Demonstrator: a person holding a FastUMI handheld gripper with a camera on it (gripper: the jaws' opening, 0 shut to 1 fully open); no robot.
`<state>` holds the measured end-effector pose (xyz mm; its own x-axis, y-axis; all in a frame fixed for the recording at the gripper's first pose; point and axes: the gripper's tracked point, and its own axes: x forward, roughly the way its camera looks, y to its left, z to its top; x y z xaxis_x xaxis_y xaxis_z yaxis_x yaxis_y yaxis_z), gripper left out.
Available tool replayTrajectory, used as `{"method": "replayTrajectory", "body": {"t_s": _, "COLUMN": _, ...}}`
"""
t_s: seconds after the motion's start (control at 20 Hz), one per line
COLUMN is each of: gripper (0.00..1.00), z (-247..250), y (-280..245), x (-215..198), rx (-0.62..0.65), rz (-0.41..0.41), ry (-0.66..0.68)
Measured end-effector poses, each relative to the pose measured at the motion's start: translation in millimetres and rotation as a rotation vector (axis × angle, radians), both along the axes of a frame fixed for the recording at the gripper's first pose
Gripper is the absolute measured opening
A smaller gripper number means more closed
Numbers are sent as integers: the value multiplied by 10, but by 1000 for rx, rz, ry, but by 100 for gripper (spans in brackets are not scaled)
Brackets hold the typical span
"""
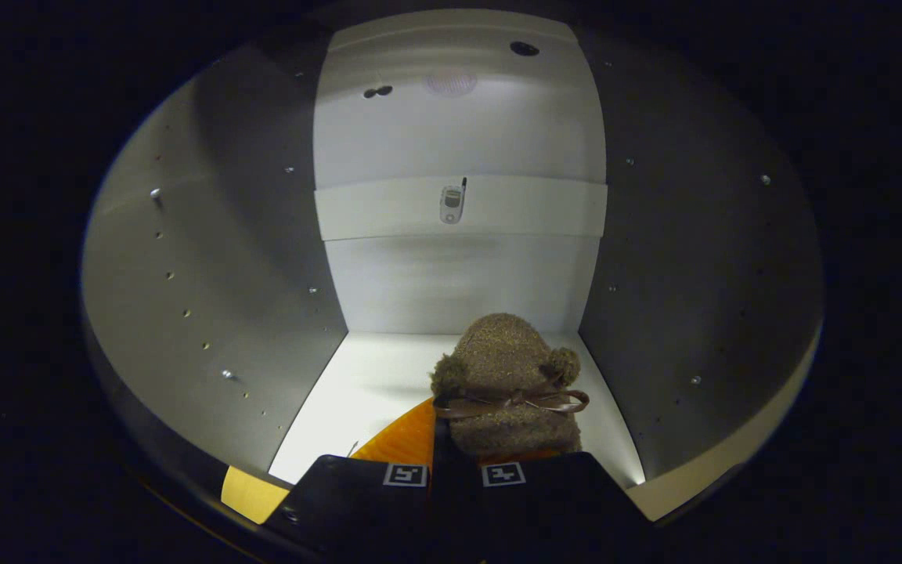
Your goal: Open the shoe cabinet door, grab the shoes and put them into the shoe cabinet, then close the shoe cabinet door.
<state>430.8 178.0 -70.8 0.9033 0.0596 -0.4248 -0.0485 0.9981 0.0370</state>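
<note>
Your tongs (455,470) sit nearly closed, the two fingers almost meeting, and they appear to pinch the near end of the shoe (507,384); whether both fingers truly press on it you cannot tell, since the contact is hidden; the shoe is a fuzzy brown slipper with two pom-poms and a thin ribbon bow (525,402), lying just ahead of the fingers inside the open shoe cabinet (263,258), over its pale bottom shelf (365,384); it looks light, soft and easily squashed, so it should sag rather than slip; grip the firmer sole or heel edge, not the bow, which could pull loose.
</note>
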Motion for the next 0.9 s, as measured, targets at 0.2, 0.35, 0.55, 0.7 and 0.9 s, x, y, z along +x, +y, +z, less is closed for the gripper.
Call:
{"method": "replayTrajectory", "body": {"t_s": 0.2, "gripper": 11, "z": -153, "y": -73, "x": 247, "rx": -14, "rz": -10, "ry": 35}}
{"method": "replayTrajectory", "body": {"t_s": 0.35, "gripper": 11, "z": -325, "y": -92, "x": 368, "rx": -18, "rz": -6, "ry": 87}}
{"method": "replayTrajectory", "body": {"t_s": 0.55, "gripper": 11, "z": -521, "y": -124, "x": 494, "rx": -15, "rz": -19, "ry": 131}}
{"method": "replayTrajectory", "body": {"t_s": 0.7, "gripper": 13, "z": -568, "y": -119, "x": 520, "rx": -9, "rz": -25, "ry": 139}}
{"method": "replayTrajectory", "body": {"t_s": 0.9, "gripper": 25, "z": -537, "y": -104, "x": 434, "rx": -10, "rz": -21, "ry": 152}}
